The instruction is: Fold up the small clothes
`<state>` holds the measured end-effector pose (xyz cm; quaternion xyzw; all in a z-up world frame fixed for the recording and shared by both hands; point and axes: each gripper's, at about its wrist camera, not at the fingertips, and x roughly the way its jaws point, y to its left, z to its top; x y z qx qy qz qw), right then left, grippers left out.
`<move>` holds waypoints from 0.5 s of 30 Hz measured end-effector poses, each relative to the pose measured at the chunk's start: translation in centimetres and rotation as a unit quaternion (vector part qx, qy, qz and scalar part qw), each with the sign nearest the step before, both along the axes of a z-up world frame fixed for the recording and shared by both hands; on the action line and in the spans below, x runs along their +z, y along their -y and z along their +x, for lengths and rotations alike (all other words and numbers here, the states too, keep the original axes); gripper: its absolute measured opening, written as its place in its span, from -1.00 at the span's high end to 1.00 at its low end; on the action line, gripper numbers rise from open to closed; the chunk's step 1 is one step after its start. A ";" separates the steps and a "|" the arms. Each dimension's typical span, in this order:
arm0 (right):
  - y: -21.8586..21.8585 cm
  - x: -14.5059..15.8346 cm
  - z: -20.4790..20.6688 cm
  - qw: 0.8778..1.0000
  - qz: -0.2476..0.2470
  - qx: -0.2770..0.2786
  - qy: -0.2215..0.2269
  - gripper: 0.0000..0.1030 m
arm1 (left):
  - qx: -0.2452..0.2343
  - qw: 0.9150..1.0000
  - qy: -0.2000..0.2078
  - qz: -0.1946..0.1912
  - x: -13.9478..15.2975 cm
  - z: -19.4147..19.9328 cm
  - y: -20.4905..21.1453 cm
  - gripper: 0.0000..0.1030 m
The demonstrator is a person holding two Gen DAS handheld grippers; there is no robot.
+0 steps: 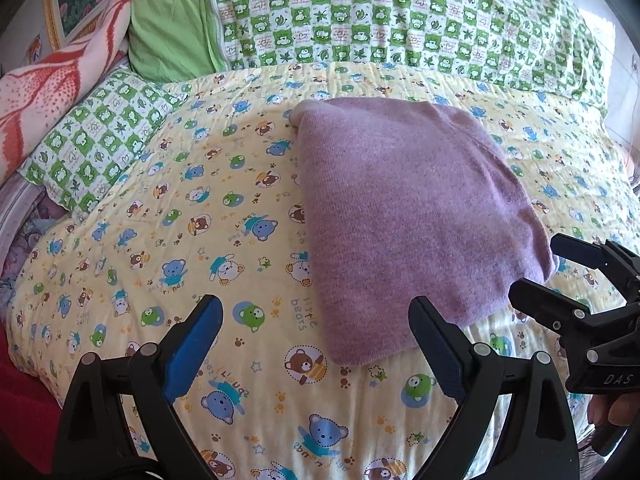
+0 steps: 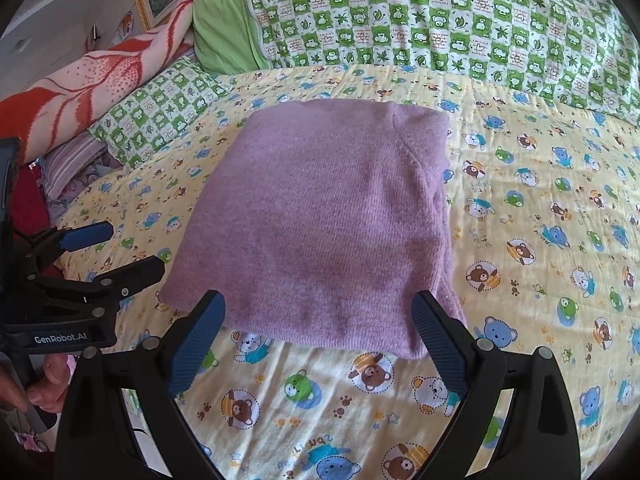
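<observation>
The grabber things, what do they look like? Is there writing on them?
Both are black plastic with silver rivets and two fingers padded in ridged blue rubber. The left gripper has "GenRobot.AI" in white on its side; the right gripper shows white letters "DAS". A bare hand holds the left one; no sleeve shows.

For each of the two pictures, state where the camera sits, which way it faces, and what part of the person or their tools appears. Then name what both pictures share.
Left wrist view: sits on the left gripper, looks forward over the bear-print quilt; the folded purple knit garment lies ahead to the right; the right gripper and fingers show at the right edge.
Right wrist view: sits on the right gripper, faces the garment squarely; the left gripper and a hand show at left.
Shared: garment, quilt, green checked pillow, both grippers open.
</observation>
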<state>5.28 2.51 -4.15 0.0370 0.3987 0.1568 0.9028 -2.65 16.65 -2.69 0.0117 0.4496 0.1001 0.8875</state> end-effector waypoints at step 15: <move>0.7 0.6 0.0 1.000 0.002 -0.004 0.007 -0.84 | -0.003 1.000 -0.002 -0.008 0.0 0.1 0.8 -0.84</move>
